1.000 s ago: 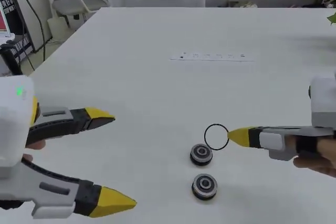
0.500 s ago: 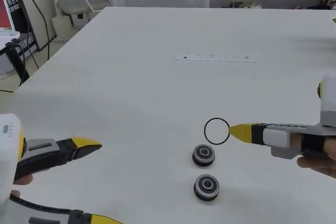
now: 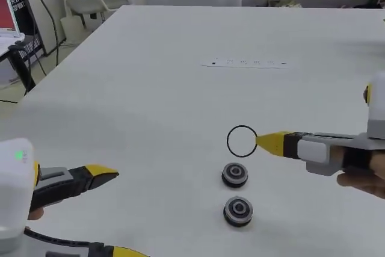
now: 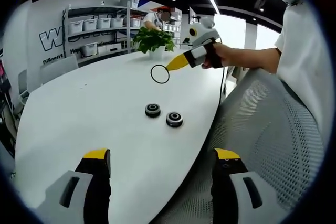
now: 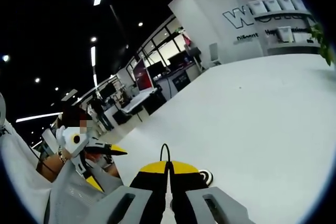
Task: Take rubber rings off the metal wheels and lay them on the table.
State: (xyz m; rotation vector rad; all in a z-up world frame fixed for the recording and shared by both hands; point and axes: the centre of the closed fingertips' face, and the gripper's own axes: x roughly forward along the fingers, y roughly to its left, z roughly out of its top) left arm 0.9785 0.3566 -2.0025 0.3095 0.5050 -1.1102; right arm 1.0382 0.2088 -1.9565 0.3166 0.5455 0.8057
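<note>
We see thin black rubber ring (image 3: 242, 141), plain round loop, pinched at one edge by right gripper (image 3: 257, 142), yellow tips closed tight on it. Ring hangs in air over smooth white table (image 3: 180, 88), just past far wheel (image 3: 234, 174). Near wheel (image 3: 238, 211) sits just beside that one, not touching. Both small, round, lying flat, dark rims, shiny metal hubs. Left gripper (image 4: 161, 156) gapes wide, holds nothing, tips over table edge, well apart from wheels.
</note>
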